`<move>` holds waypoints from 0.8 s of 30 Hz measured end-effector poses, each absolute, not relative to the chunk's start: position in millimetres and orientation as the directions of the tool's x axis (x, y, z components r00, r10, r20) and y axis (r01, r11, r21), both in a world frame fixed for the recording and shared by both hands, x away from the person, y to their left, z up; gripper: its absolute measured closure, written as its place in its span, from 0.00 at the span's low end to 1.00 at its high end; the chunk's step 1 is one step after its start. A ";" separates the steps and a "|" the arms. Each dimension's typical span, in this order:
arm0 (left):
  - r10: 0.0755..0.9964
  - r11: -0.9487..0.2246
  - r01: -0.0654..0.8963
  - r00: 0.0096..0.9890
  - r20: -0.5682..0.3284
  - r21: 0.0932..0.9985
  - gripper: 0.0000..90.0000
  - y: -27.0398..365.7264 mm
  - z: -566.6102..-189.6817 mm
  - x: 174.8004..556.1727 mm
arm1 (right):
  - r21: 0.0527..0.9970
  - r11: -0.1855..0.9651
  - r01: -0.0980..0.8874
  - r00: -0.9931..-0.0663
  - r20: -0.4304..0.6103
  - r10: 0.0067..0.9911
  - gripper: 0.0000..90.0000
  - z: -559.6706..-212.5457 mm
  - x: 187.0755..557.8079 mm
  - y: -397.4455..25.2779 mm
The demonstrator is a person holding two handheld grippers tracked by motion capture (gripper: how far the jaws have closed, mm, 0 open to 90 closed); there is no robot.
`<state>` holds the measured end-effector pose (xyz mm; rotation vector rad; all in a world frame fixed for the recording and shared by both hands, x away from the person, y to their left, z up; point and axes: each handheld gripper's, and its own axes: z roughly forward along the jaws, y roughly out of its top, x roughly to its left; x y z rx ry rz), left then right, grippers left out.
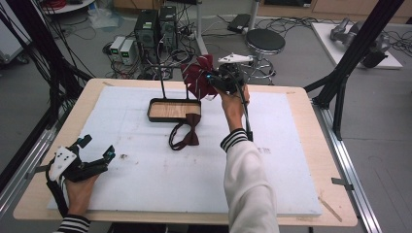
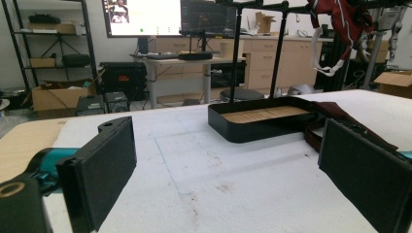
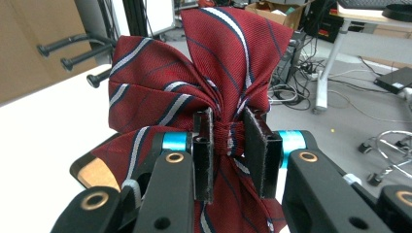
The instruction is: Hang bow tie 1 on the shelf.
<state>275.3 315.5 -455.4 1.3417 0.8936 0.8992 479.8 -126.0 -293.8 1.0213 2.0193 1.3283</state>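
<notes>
The striped red bow tie (image 3: 194, 92) is pinched at its knot by the right gripper (image 3: 228, 145), held up above the black tray (image 1: 174, 109), maybe touching the stand's pegs. The left gripper (image 1: 94, 148) is rested on the desk (image 1: 301, 97) well away from the tray, fingers (image 2: 99, 170) wide apart. A dark bow tie (image 1: 185, 136) is lain just beside the tray.

right gripper (image 1: 214, 80) raised, fingers (image 3: 204, 155) clamped, left gripper (image 1: 94, 150) low, spread

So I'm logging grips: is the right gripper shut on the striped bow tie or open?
Shut on it: the right gripper pinches the striped bow tie at its centre knot, both jaws touching.
</notes>
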 end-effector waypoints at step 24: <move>0.916 0.023 -0.021 0.402 -0.013 1.000 0.08 315.7 -455.4 274.9 | 0.873 0.306 0.380 -0.592 -0.024 0.805 0.81 -334.7 474.1 -131.5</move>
